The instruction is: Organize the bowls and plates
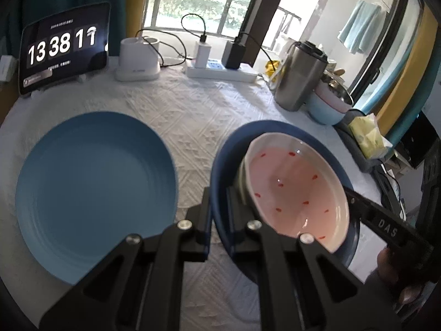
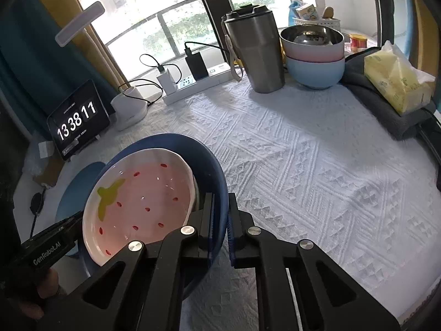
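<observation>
A dark blue deep plate (image 1: 220, 165) is just above the white tablecloth and carries a pink strawberry-pattern dish (image 1: 295, 187), with a pale rim showing under that dish. My left gripper (image 1: 218, 194) is shut on the dark blue plate's near-left rim. On the opposite side, my right gripper (image 2: 220, 197) is shut on the dark blue plate (image 2: 212, 165) at its rim; the pink dish (image 2: 143, 193) lies inside. Each gripper also shows in the other view: the right gripper (image 1: 348, 193) and the left gripper (image 2: 80, 216). A light blue plate (image 1: 93, 190) lies flat to the left.
Along the back stand a tablet clock (image 1: 63, 52), a white holder (image 1: 137, 60), a power strip (image 1: 220, 71) with cables and a steel tumbler (image 2: 256, 52). Stacked bowls (image 2: 314, 55) and a yellow tissue pack (image 2: 397, 80) on grey cloth sit at the right. Patterned cloth (image 2: 317, 171) lies bare there.
</observation>
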